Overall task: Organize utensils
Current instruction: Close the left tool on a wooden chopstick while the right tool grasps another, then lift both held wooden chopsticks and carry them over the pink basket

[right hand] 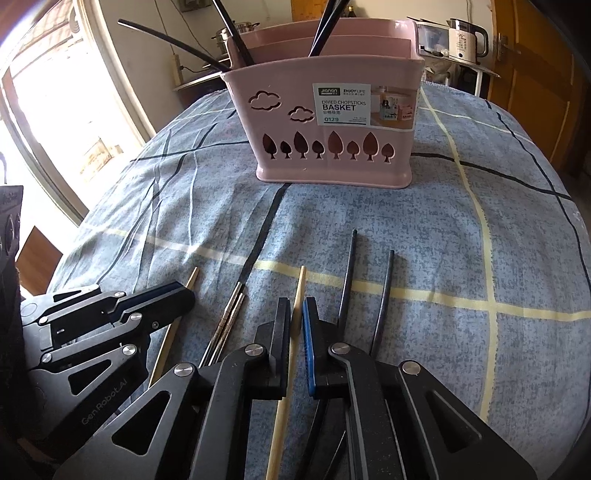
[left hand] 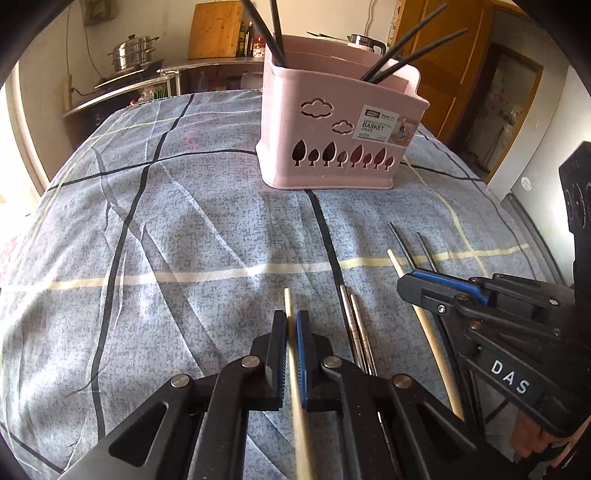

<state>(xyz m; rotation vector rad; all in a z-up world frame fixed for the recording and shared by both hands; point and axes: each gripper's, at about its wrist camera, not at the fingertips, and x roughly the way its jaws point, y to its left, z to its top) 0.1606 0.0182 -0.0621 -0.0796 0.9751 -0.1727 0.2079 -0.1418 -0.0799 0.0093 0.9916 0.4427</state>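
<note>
In the left wrist view, the left gripper (left hand: 291, 332) sits at six o'clock with its fingers pinched on a pale wooden chopstick (left hand: 295, 376), whose long axis runs almost straight from six to twelve o'clock, its tip poking out just past the pads toward the pink basket (left hand: 332, 147). The basket stands on the blue checked cloth (left hand: 166, 221) at about one o'clock, with black chopsticks (left hand: 275, 33) standing tilted in its compartments. Just right of the held stick a pair of metal chopsticks (left hand: 356, 328) lies parallel to it. At three o'clock the right gripper (left hand: 417, 286) comes in from the side, its fingers closed over a second wooden chopstick (left hand: 432, 336), which slants from five toward eleven o'clock; two black chopsticks (left hand: 406, 247) lie just beyond it. The right wrist view shows that second wooden chopstick (right hand: 291, 343) head-on, clamped between the right gripper (right hand: 295, 321) pads and pointing from six to twelve o'clock at the basket (right hand: 332, 162). Only here can the label on the basket (right hand: 345, 105) be read and the two loose black chopsticks (right hand: 384, 295) seen at full length, at one o'clock. The left gripper (right hand: 184, 295) lies at nine o'clock, closed over its stick (right hand: 173, 328).
</note>
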